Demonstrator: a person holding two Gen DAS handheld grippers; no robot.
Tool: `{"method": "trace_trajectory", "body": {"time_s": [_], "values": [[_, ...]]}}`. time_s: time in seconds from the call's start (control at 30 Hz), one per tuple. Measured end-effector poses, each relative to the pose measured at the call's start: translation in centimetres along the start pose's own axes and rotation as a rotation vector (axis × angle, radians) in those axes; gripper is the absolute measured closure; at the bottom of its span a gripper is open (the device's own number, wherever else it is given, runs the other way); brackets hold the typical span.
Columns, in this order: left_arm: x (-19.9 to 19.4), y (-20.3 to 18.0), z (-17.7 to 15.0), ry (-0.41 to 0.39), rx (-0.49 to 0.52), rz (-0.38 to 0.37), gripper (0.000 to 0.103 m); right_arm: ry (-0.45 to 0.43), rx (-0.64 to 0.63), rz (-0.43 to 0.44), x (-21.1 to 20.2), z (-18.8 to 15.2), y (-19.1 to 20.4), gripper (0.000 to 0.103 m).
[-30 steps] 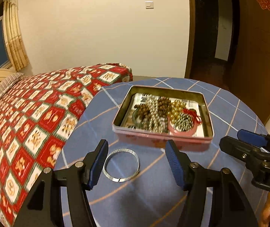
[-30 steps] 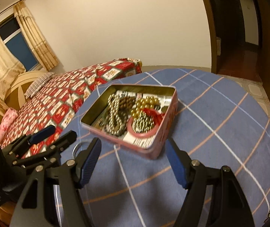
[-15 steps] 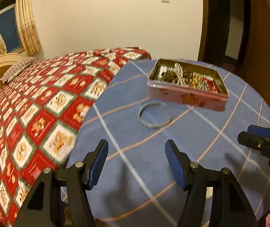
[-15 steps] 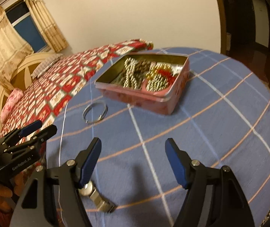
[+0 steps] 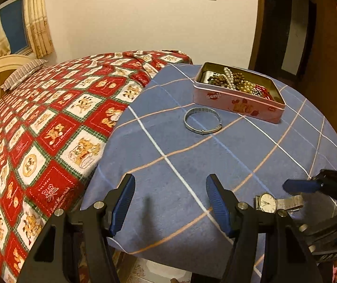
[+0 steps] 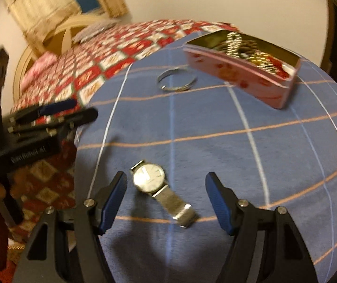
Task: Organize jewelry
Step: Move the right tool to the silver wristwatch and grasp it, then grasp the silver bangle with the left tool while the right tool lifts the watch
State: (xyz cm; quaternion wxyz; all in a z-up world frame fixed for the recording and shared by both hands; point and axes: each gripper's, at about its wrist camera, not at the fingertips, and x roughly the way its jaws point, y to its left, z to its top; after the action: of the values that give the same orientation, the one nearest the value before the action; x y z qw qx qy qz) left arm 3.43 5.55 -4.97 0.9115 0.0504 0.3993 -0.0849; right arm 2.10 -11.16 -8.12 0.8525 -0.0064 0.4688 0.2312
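1. Silver wristwatch with a white round dial and metal mesh strap (image 6: 155, 186): lies flat on the blue tablecloth near the table's near edge, dial up, strap running toward that edge; in the left wrist view it shows at (image 5: 271, 203), partly hidden behind the right finger of the left gripper.
2. Right gripper (image 6: 166, 200): jaws spread wide with nothing between the blue pads; it hovers over the near edge with the watch between its fingers, apart from both.
3. Left gripper (image 5: 170, 204): jaws likewise wide apart and empty, held over the near-left edge of the table, beside the watch but not touching it.
4. Plain silver bangle bracelet (image 5: 202, 123): rests flat on the cloth toward the far side of the table, just beside the tin's long wall, apart from it; also at (image 6: 176, 80).
5. Pink rectangular metal tin (image 5: 234, 101): stands open at the far edge of the table, holding a heap of pearl, brown-bead and gold-bead strands (image 5: 233, 82) with something red at one end.
6. Round table under a blue cloth crossed by orange and white lines (image 5: 192, 160).
7. Bed with a red-and-white patchwork cover (image 5: 50, 122): adjoins the table's left edge.
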Motion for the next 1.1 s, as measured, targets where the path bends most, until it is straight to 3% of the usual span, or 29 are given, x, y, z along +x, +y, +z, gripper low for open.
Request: {"method": "trace_trajectory", "body": {"time_s": [0.13,0.23,0.27,0.33,0.5,0.8,0.9,1.1], "values": [[-0.3,0.5,0.0,-0.007,-0.017,-0.008,0.040,0.014,-0.072,-0.050,1.1,0.0,1.3,0.033],[-0.3,0.7,0.1,-0.007,-0.025,-0.012,0.040,0.022,-0.077,-0.029,1.4,0.2,1.4,0.044],[-0.2,0.7,0.1,-0.006,-0.027,-0.017,0.040,0.023,-0.088,-0.023,1.4,0.1,1.5,0.047],[0.0,0.8,0.2,-0.002,-0.031,-0.025,0.040,0.032,-0.092,-0.009,1.3,0.1,1.7,0.066],[0.6,0.7,0.5,0.005,-0.043,-0.053,0.040,0.034,-0.103,-0.058,0.9,0.2,1.5,0.067],[3.4,-0.3,3.4,0.000,-0.070,-0.121,0.040,-0.147,0.105,-0.076,-2.5,3.0,-2.4,0.067],[5.2,-0.7,4.9,-0.016,-0.075,-0.084,0.040,-0.184,0.156,-0.098,-3.0,3.8,-3.1,0.067],[9.7,-1.1,7.6,0.047,-0.110,-0.042,0.045,-0.196,0.196,-0.106,-3.3,4.2,-4.4,0.067]]}}
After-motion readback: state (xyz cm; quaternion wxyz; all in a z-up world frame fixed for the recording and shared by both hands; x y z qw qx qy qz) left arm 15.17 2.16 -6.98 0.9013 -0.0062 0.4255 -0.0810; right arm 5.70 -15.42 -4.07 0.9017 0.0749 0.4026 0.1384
